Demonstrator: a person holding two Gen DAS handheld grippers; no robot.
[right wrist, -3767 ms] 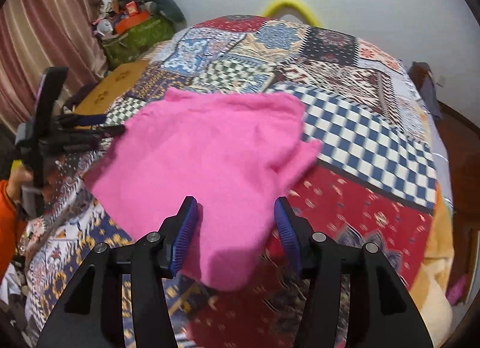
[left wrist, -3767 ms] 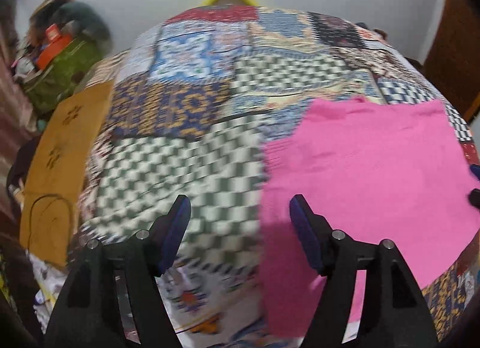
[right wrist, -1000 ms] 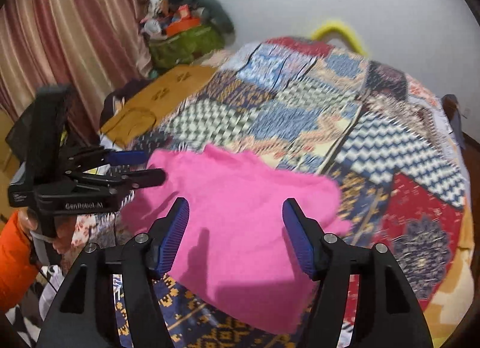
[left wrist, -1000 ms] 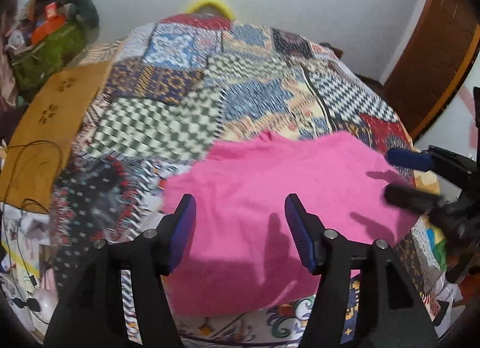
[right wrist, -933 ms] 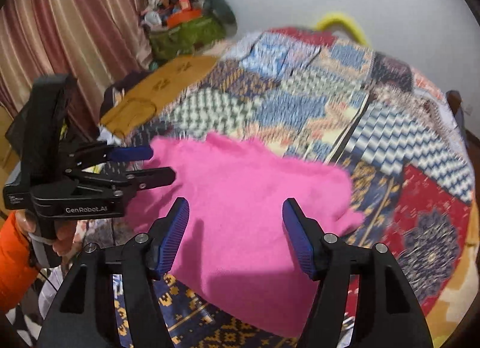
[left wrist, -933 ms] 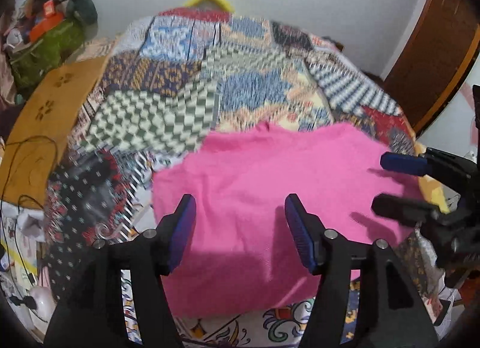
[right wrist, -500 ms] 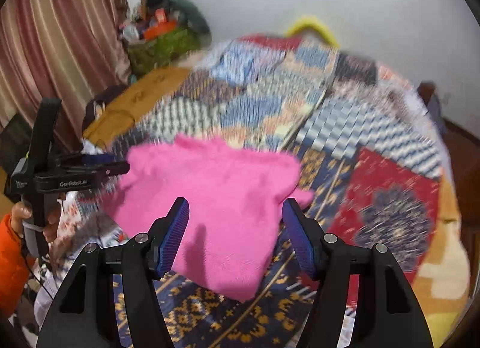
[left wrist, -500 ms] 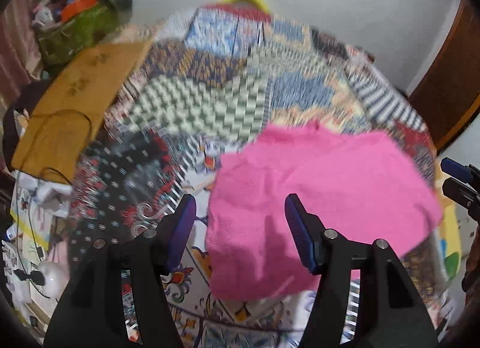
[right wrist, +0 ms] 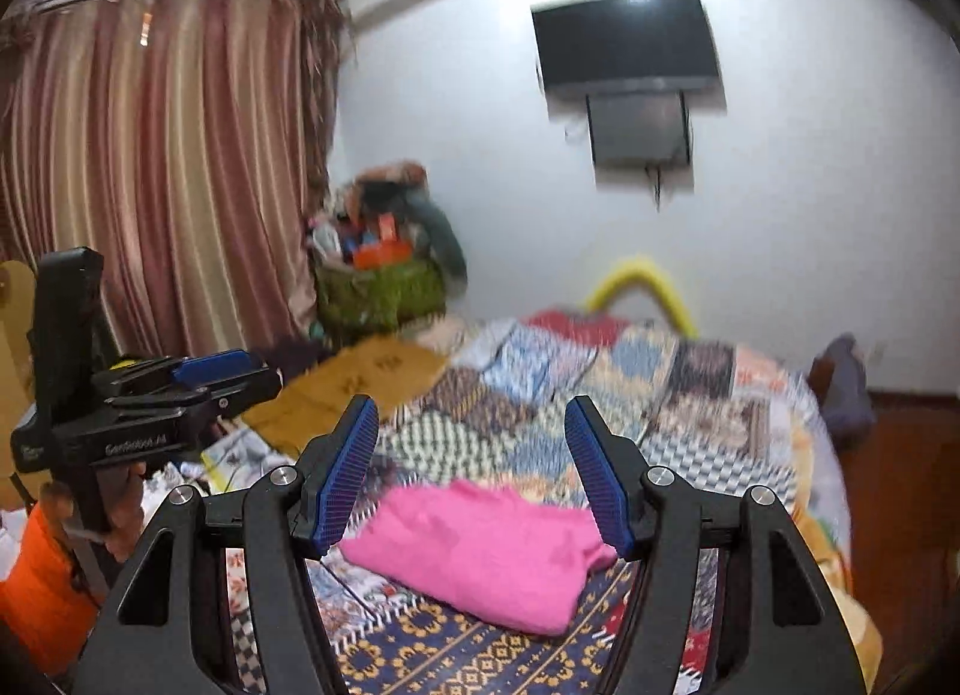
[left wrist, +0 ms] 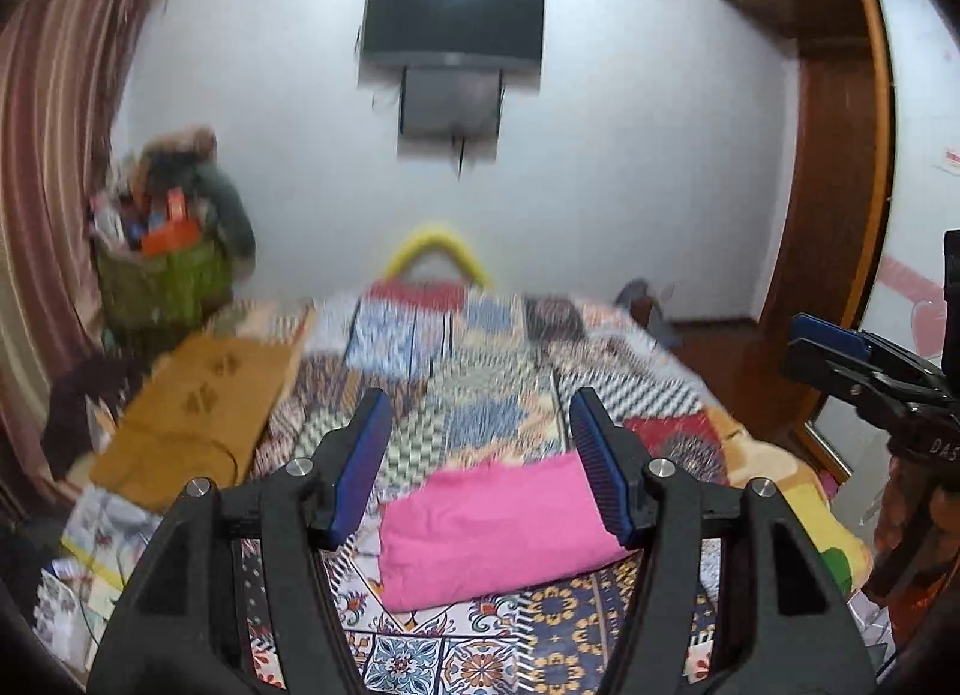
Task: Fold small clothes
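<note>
A pink garment [left wrist: 492, 527] lies folded into a flat rectangle near the front edge of the bed's patchwork quilt [left wrist: 480, 389]; the right wrist view shows the pink garment [right wrist: 480, 551] too. My left gripper [left wrist: 480, 455] hangs open well above and behind it, with nothing between its blue pads. My right gripper [right wrist: 474, 461] is likewise open and empty, high over the cloth. Each view catches the other gripper at its side: the right gripper [left wrist: 840, 359] at the right edge, the left gripper [right wrist: 198, 377] at the left, held by a hand with an orange sleeve [right wrist: 42, 581].
A wall-mounted television [left wrist: 453, 26] hangs beyond the bed. A green basket of clutter [right wrist: 378, 281] stands by the striped curtain [right wrist: 156, 173]. A mustard mat [left wrist: 192, 413] lies left of the bed. A wooden door [left wrist: 834, 203] is at the right.
Both grippers have risen and tilted up away from the pink garment, which now looks small and low in both views. Wall and television have come into sight. The jaws kept their width.
</note>
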